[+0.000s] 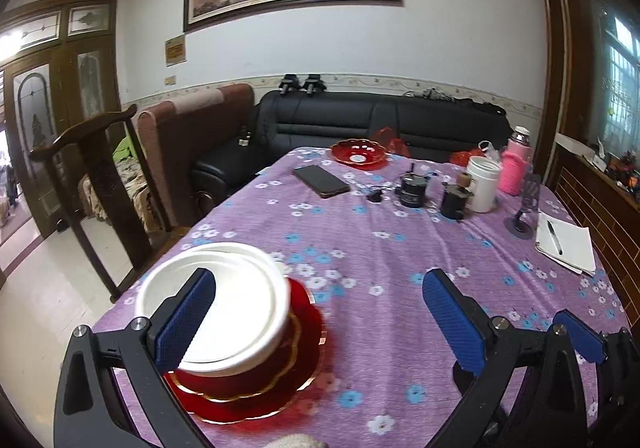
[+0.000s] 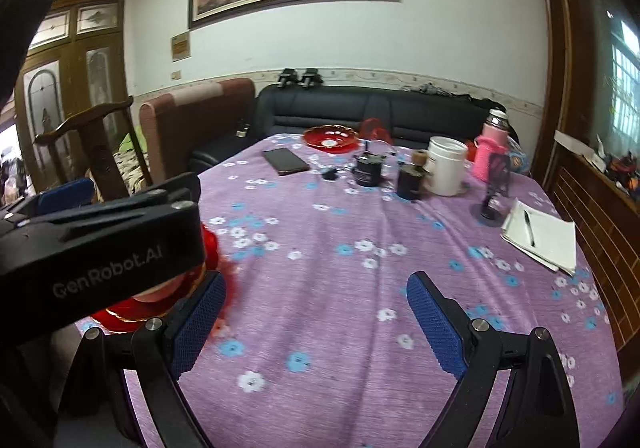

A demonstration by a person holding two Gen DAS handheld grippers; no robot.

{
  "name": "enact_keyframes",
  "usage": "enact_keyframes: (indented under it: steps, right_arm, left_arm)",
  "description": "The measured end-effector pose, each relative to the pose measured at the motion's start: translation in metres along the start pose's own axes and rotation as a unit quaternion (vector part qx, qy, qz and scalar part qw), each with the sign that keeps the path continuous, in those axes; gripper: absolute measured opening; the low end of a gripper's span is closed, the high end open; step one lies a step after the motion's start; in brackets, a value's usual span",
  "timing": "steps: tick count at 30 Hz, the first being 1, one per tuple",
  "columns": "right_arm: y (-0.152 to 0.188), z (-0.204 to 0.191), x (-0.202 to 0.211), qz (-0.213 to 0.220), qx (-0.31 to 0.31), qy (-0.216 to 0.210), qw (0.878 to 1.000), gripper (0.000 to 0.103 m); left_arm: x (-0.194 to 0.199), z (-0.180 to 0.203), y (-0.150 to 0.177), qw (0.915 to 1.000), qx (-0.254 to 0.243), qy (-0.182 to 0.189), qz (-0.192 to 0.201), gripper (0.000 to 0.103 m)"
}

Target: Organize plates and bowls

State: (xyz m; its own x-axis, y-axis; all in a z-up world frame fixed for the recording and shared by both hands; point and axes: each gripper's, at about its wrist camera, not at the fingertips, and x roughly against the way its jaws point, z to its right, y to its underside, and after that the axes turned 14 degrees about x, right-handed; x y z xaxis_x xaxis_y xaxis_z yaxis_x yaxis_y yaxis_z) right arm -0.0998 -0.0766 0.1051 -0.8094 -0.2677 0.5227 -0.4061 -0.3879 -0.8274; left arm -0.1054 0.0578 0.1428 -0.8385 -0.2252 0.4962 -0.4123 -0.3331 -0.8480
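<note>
1. The left tool (image 1: pixel 320 328) is spread wide, gripping nothing; its left pad overlaps the white bowl (image 1: pixel 224 304) at 8 o'clock.
2. That bowl sits on stacked red plates (image 1: pixel 276 380) on the counter (image 1: pixel 380 248).
3. The right tool (image 2: pixel 316 328) gapes wide over bare cloth.
4. A red bowl (image 1: pixel 359 154) rests at 12 o'clock, beside the phone (image 1: pixel 321 181).

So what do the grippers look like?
Each gripper is a black frame with silver bolts and two blue, bumpy-textured pads: the left gripper, the right gripper. White letters on the left gripper's side spell GenRobot.AI.
</note>
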Motion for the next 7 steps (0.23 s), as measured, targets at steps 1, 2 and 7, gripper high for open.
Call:
enact_keyframes:
  steps: [1,2,7]
  right_arm:
    - [0.001,-0.002,-0.001,-0.003,0.007,-0.001,1.0,0.094]
    - [0.002,-0.003,-0.002,-0.006,0.013,-0.003,1.0,0.095]
    - [0.01,0.028,-0.007,-0.027,-0.004,0.037,0.999,0.094]
  left_arm:
    - [-0.001,0.005,0.001,1.0,-0.003,0.001,-0.001,0.103]
    - [-0.002,0.011,0.002,1.0,-0.005,0.004,-0.001,0.103]
    - [-0.011,0.033,0.006,0.9994,-0.017,0.014,-0.026,0.103]
